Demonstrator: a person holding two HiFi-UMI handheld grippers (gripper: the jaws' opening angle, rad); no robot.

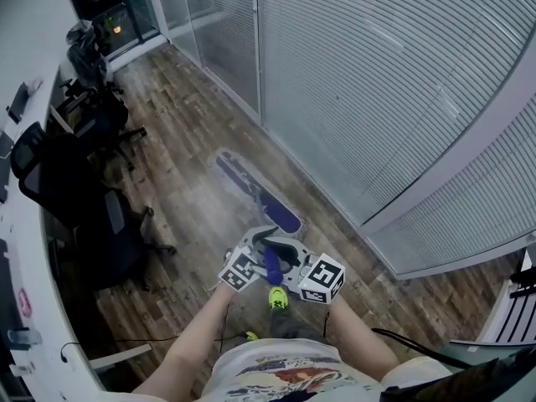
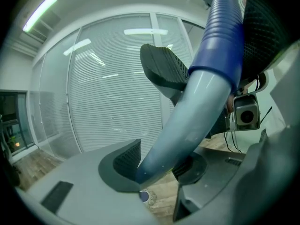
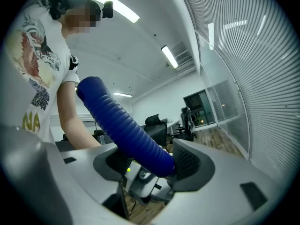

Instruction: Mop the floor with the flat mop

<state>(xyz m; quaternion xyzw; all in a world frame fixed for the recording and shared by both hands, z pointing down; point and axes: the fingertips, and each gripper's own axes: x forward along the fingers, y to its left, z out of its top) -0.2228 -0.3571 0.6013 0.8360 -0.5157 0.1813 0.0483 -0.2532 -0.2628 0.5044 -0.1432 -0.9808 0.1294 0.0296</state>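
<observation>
The flat mop's head (image 1: pixel 255 189), blue with a pale fringe, lies on the wooden floor ahead of me, slanting up to the left. Its handle (image 1: pixel 273 265) rises toward my chest. My left gripper (image 1: pixel 258 256) and right gripper (image 1: pixel 291 264) meet on it from either side. In the left gripper view the pale blue pole (image 2: pixel 187 121) is clamped between the dark pads of the left gripper (image 2: pixel 157 165). In the right gripper view the ribbed dark-blue grip (image 3: pixel 124 128) sits between the pads of the right gripper (image 3: pixel 152 162), pressed against them.
A glass wall with blinds (image 1: pixel 377 82) runs along the right, close to the mop head. Black office chairs (image 1: pixel 92 216) and a white desk (image 1: pixel 21 308) line the left. A cable (image 1: pixel 410 342) trails on the floor at lower right. A small yellow-green item (image 1: pixel 277 297) sits below the grippers.
</observation>
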